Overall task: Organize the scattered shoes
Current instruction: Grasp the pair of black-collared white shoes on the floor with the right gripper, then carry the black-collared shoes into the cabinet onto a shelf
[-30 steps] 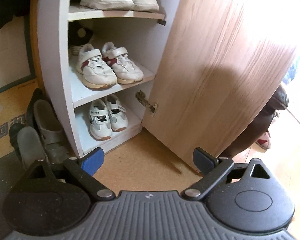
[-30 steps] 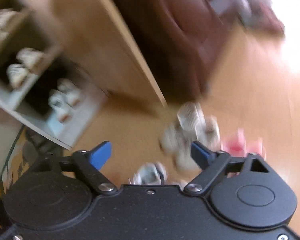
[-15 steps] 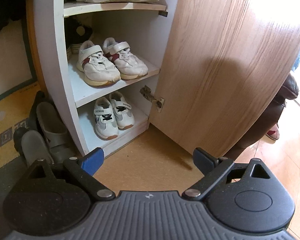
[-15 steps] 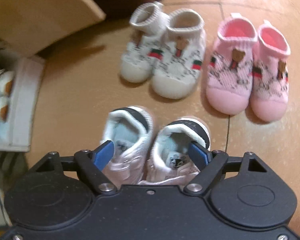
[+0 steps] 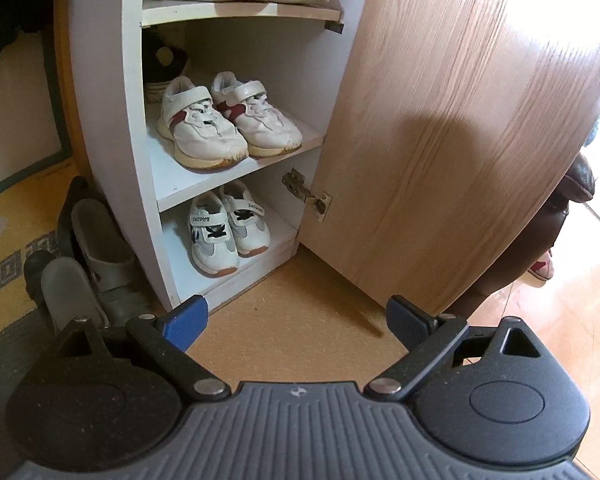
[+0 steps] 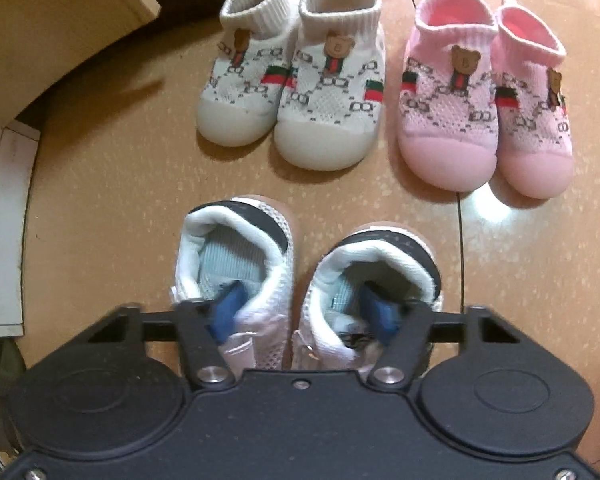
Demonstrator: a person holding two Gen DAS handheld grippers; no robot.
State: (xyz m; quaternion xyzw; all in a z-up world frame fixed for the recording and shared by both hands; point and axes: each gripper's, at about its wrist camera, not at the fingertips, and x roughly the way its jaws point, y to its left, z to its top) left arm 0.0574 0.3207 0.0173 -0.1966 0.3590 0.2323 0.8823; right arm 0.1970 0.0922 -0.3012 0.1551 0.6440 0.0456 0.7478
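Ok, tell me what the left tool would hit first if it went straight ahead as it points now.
Probably the bare floor in front of the open shoe cabinet. Between the open left tool and that floor nothing shows. Depth is unclear; a shallower line could reach the bottom-shelf sneakers.

I am in a home, at the spot by the door where shoes are kept. In front of me stands a white shoe cabinet (image 5: 112, 128) with its wood-grain door (image 5: 460, 132) swung open, and children's sneakers (image 5: 224, 124) sit in pairs on its shelves. Grey sandals (image 5: 100, 248) lean beside it on a patterned mat (image 5: 8, 248). On the tan floor (image 6: 112, 184) lie tiny knitted baby shoes with bear badges, one pair white (image 6: 296, 92), one pink (image 6: 484, 100).
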